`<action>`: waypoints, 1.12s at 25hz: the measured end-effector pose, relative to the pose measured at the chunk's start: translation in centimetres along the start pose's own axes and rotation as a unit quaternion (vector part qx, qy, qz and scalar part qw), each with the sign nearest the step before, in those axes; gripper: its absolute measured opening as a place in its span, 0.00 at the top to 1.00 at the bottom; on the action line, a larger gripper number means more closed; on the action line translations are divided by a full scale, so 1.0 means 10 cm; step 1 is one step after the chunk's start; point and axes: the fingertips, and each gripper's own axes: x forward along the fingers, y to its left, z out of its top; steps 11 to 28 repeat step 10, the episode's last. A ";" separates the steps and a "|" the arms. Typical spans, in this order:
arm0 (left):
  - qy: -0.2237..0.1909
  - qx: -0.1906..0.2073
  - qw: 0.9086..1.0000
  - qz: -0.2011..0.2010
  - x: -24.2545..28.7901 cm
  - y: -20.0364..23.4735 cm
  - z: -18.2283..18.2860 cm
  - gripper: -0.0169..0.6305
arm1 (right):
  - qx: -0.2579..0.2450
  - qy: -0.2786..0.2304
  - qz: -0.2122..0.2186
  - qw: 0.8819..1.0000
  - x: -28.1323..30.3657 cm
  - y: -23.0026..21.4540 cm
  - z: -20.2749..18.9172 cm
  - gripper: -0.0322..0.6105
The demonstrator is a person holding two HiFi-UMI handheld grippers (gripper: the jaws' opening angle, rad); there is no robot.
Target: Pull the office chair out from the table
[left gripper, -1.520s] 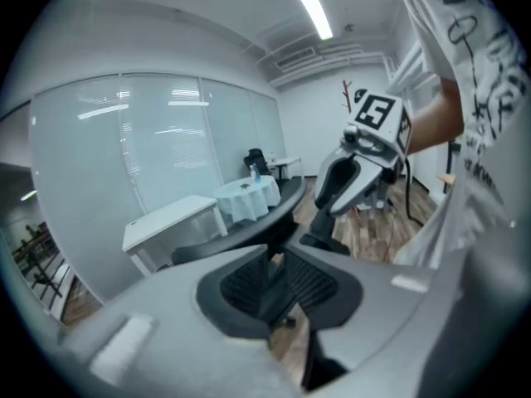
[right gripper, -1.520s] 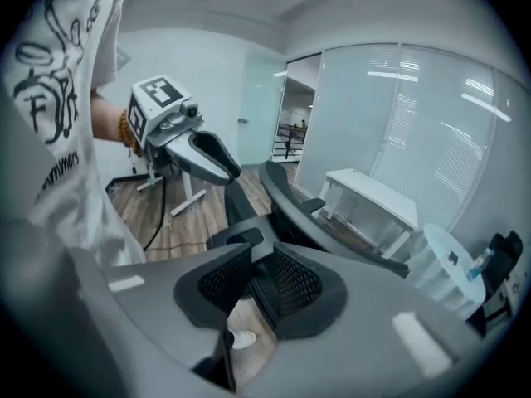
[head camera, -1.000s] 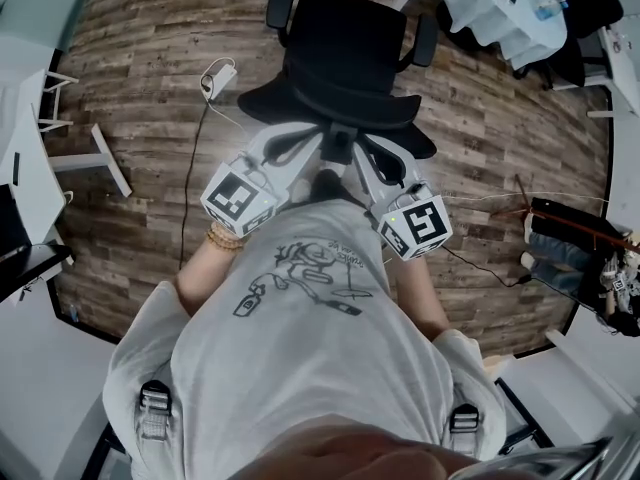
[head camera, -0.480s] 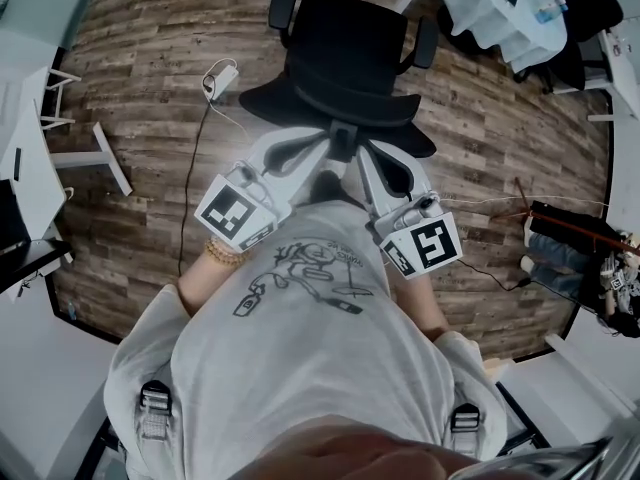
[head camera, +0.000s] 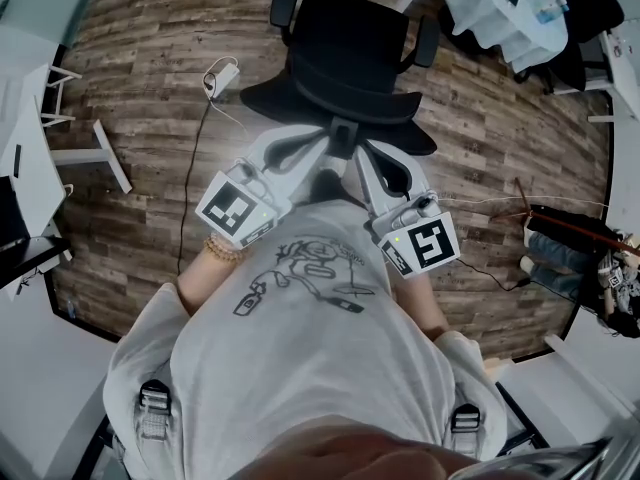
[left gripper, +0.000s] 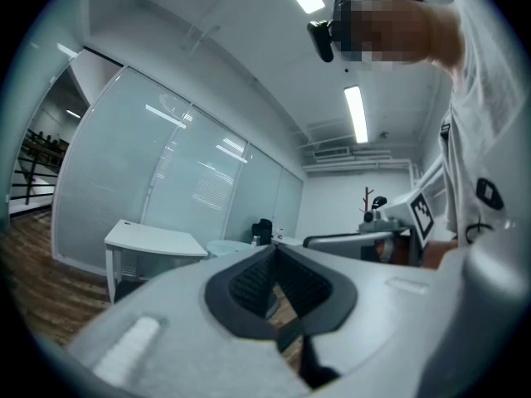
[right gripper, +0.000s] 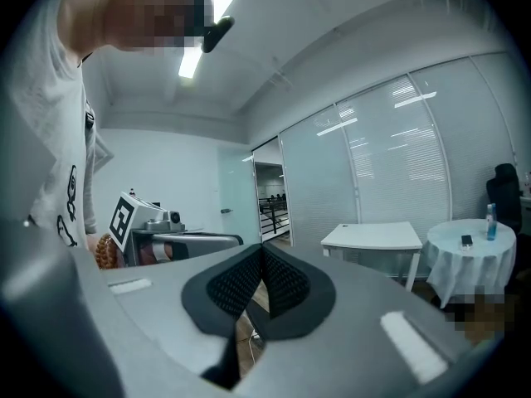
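1. The office chair (head camera: pixel 345 58) stands at 12 o'clock in the head view. It is free on the wooden floor (head camera: pixel 140 98), with its backrest toward the person. Compared with one second ago, I see no shift of it.
2. The nearest table (head camera: pixel 505 13), covered with a white cloth, is at 1 o'clock and well apart from the chair. From this I judge that the pulling out is already done.
3. The hands are what has changed. The left tongs (left gripper: pixel 276 254) and the right tongs (right gripper: pixel 262 254) have come back a little toward the person's shirt (head camera: pixel 300 348). In the head view they now sit near the centre, at 9 and at 3 o'clock.
4. The pads of the left tongs are pressed together with nothing between them, and only the far room shows beyond.
5. The right tongs are the same, together and empty.
6. So neither of the tongs has the chair, which stays where it was left. In my judgement only the withdrawing of the hands remains.
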 end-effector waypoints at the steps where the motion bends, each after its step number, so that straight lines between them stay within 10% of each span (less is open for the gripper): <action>1: 0.000 0.000 1.000 -0.001 0.00 0.00 0.00 0.97 | 0.000 0.000 0.000 1.000 0.01 0.00 0.00 0.94; 28: 0.006 0.004 1.000 -0.001 0.03 -0.03 -0.02 0.97 | -0.007 0.004 0.000 1.000 0.00 0.00 0.00 0.94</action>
